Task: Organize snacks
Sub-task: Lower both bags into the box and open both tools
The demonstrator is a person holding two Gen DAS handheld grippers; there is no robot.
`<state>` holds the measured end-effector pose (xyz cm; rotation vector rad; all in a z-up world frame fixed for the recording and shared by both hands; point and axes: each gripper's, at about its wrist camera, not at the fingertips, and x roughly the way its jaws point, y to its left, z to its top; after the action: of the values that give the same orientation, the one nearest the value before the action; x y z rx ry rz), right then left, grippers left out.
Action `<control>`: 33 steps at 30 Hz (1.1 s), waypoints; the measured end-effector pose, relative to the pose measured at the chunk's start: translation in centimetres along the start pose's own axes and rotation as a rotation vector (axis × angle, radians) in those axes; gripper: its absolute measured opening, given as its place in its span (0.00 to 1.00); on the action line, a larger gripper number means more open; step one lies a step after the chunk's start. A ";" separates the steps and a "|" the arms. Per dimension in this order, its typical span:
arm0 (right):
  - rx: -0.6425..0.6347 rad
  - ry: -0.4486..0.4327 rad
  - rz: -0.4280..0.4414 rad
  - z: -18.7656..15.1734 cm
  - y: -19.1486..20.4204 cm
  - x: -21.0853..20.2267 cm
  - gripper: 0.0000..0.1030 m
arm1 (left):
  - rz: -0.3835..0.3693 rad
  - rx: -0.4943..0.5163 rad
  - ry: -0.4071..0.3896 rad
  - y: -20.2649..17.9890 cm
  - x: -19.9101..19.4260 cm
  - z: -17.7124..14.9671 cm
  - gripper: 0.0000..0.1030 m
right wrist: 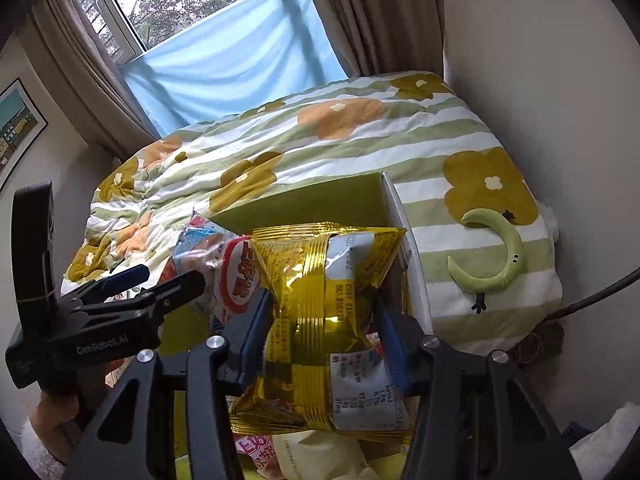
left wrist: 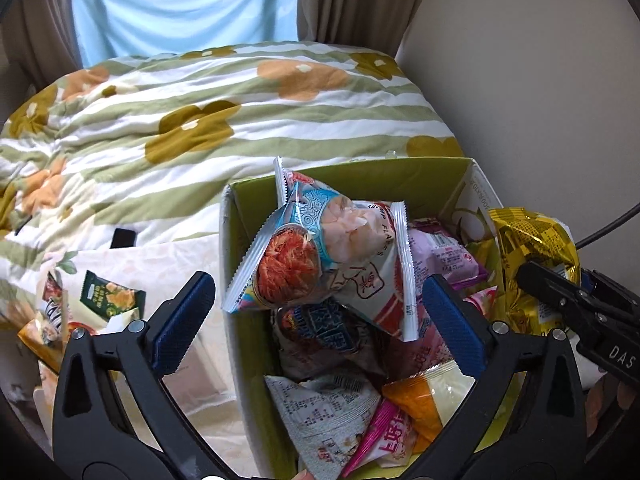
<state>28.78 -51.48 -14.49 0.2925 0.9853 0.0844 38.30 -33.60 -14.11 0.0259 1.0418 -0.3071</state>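
The right gripper (right wrist: 324, 332) is clenched on a gold bag (right wrist: 332, 320), its blue pads (right wrist: 256, 332) pressing in the bag's sides just above the box (right wrist: 320, 200). The left gripper (left wrist: 316, 312) is spread wide and grasps nothing; between its fingers, a shrimp-chip bag (left wrist: 320, 248) sits tilted on top of the pile inside the box, whether still dropping or resting I cannot tell. The box stands on the bed (left wrist: 200, 120), against its green-striped quilt, already heaped with packets. More snacks (left wrist: 108, 296) lie loose on the bed to the left of the box. The risk, as I judge it, is overflow: the pile reaches the rim, so the gold bag let go here could slide off the shrimp-chip bag and over the right wall, or knock that bag out to the left. The puffed foil could also slip or burst if squeezed harder. The left view shows the box's contents and the loose snacks, which the right view hides behind the gold bag; the right view shows the grip itself, a green moon toy (right wrist: 496, 252) on the quilt, and the window.
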 end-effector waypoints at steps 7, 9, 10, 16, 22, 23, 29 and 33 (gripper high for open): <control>-0.004 -0.010 0.013 0.7 -0.1 -0.1 0.46 | 0.006 -0.015 -0.018 1.8 -3.8 -3.2 1.00; -0.017 -0.010 0.016 1.5 0.1 0.1 0.46 | 0.007 -0.021 -0.018 2.1 -4.4 -3.6 1.00; -0.022 -0.010 0.020 1.9 0.3 0.2 0.46 | 0.011 -0.020 -0.020 2.2 -4.6 -3.8 1.00; -0.088 0.031 0.028 4.0 1.8 3.0 0.46 | 0.033 -0.029 -0.024 2.8 -5.3 -4.3 1.00; -0.071 0.039 0.034 3.7 1.8 5.8 0.73 | 0.054 -0.035 -0.012 3.1 -5.4 -5.2 0.99; -0.065 0.034 0.041 3.4 1.8 5.8 0.85 | 0.059 -0.036 -0.009 3.1 -5.4 -5.4 1.00; -0.097 0.009 0.045 1.1 1.8 4.7 1.00 | 0.053 -0.040 0.007 3.3 -5.3 -6.9 0.99; -0.111 -0.001 0.037 0.5 1.9 3.7 1.00 | 0.049 -0.044 -0.004 3.2 -5.9 -7.3 0.99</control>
<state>31.40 -49.03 -16.72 0.2085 0.9711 0.1720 30.22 -27.90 -13.17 0.0111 1.0422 -0.2396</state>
